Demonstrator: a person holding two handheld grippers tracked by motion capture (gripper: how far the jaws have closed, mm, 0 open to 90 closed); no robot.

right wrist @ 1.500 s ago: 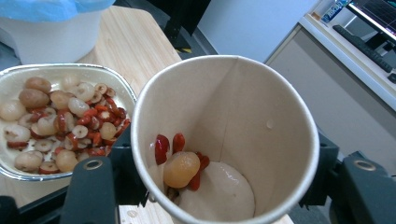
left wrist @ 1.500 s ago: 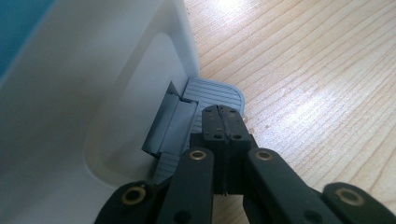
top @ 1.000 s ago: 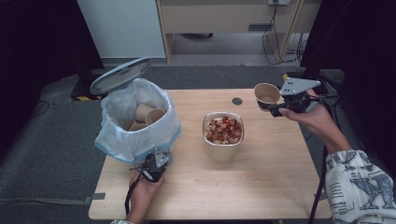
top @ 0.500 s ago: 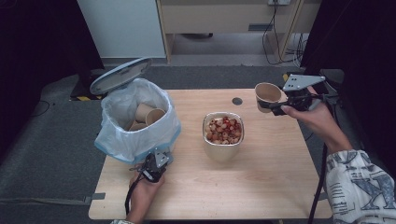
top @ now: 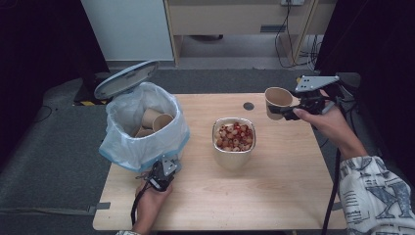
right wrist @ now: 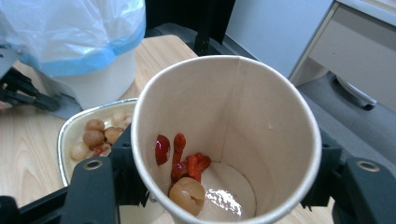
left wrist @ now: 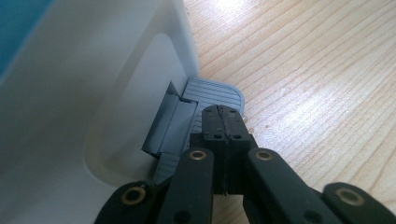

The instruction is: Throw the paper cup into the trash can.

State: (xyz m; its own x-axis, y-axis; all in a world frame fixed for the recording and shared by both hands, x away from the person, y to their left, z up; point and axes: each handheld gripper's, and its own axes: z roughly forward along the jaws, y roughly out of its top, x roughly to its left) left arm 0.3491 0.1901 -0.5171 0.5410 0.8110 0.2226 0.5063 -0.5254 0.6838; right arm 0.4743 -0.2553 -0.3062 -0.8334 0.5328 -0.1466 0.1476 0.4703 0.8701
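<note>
Wooden boards make up the counter [top: 274, 196], with a dark floor all around it. On the right side, the person's right hand [top: 325, 120] is stretched out above the far right part of the counter, holding the right gripper [top: 276, 110] level. Its jaws squeeze a paper cup [top: 277, 101] from both sides, and the cup is tipped on its side, with its open mouth toward the bowl [top: 234, 147]. Inside the cup [right wrist: 224, 140] sit a few red bits and one pale round fruit. On the near left, the left hand [top: 149, 203] rests low, and the left gripper [left wrist: 224, 123] has its jaws closed tight on nothing, with the tips on the grey pedal [left wrist: 210, 93] of the white bin [top: 142, 125].
</note>
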